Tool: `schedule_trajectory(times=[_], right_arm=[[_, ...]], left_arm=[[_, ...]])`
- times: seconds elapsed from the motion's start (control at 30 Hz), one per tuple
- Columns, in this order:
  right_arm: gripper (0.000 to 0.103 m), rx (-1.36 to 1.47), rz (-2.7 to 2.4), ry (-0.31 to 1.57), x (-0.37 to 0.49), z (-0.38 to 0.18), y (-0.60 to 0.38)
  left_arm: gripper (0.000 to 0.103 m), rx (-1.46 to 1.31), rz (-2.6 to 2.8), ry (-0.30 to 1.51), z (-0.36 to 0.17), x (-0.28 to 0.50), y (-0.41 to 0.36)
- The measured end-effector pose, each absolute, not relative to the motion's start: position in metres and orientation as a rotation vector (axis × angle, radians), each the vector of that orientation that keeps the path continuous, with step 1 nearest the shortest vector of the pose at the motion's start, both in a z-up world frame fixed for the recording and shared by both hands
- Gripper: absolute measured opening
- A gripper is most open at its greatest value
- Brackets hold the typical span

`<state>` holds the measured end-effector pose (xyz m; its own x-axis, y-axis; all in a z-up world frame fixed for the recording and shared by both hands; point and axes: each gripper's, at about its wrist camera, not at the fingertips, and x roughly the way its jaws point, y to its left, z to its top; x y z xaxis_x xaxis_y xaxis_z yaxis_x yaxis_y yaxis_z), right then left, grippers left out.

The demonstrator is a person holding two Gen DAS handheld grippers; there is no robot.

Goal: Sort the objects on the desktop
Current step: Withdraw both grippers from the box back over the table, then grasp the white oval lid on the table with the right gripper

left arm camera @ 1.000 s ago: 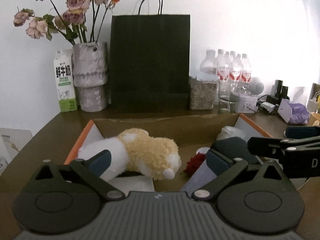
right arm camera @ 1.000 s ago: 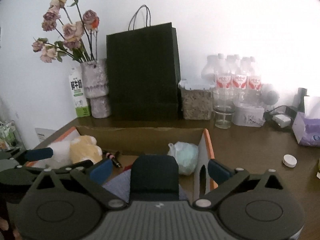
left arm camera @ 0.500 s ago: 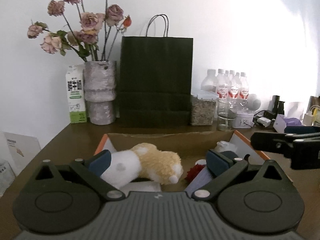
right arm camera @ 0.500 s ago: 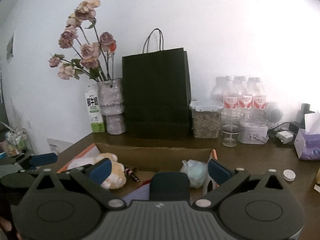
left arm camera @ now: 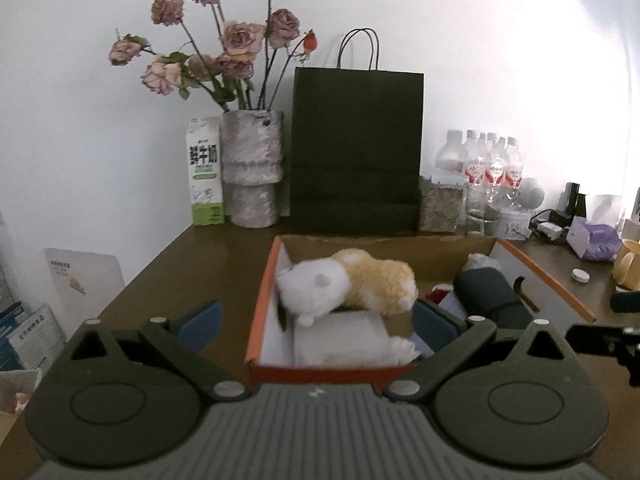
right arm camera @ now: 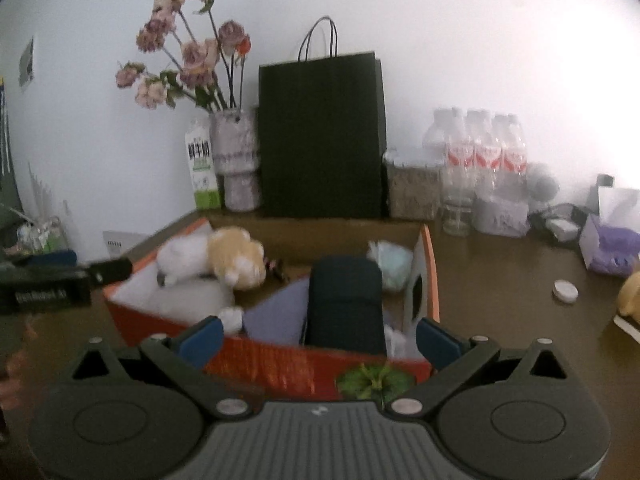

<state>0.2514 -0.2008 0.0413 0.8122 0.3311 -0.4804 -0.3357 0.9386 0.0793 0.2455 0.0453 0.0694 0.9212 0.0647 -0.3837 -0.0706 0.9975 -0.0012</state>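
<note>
An orange cardboard box (left arm camera: 256, 320) sits on the brown desk; it also shows in the right wrist view (right arm camera: 280, 364). Inside lie a white-and-tan plush toy (left arm camera: 348, 284) (right arm camera: 216, 258), a dark rolled cloth (left arm camera: 488, 292) (right arm camera: 344, 304), a pale bundle (right arm camera: 390, 258) and a red item (left arm camera: 440, 290). My left gripper (left arm camera: 316, 322) is open and empty in front of the box. My right gripper (right arm camera: 318, 336) is open and empty at the box's near wall. A green plastic plant (right arm camera: 374, 380) lies just before it.
A black paper bag (left arm camera: 356, 152), a vase of dried roses (left arm camera: 250, 176), a milk carton (left arm camera: 205, 176), a jar (left arm camera: 440, 204) and water bottles (left arm camera: 488, 168) line the back wall. A white cap (right arm camera: 565, 291) and a purple tissue pack (right arm camera: 608, 248) lie to the right.
Both grippers have pulled back and up from over the box; the box's front wall now shows. The green plant has come into the right wrist view.
</note>
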Motion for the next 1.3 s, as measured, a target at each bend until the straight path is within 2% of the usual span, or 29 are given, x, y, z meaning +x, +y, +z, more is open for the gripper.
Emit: schedule_trajectory(times=[0.47,0.87,1.0,1.13,1.2,1.3], right_arm=[[0.103,-0.034,0.33,0.666,0.232,-0.006,-0.193],[0.1,-0.046,0.339,0.719,0.253,-0.021,-0.169],[0.087,-0.047,0.338,0.732,0.264,-0.024,-0.163],[0.083,-0.034,0.343,0.739,0.272,-0.027,-0.159],[0.067,-0.038,0.343,0.732,0.273,-0.028,-0.158],[0.048,-0.046,0.346,0.722,0.275,-0.027,-0.156]], left_arm=[[0.103,-0.046,0.125,0.522,0.031,0.212,0.068],[0.103,-0.052,0.149,0.569,0.021,0.214,0.081],[0.103,-0.063,0.145,0.572,0.02,0.214,0.083],[0.103,-0.064,0.136,0.582,0.018,0.217,0.084],[0.103,-0.065,0.135,0.587,0.018,0.218,0.084],[0.103,-0.063,0.132,0.59,0.018,0.218,0.083]])
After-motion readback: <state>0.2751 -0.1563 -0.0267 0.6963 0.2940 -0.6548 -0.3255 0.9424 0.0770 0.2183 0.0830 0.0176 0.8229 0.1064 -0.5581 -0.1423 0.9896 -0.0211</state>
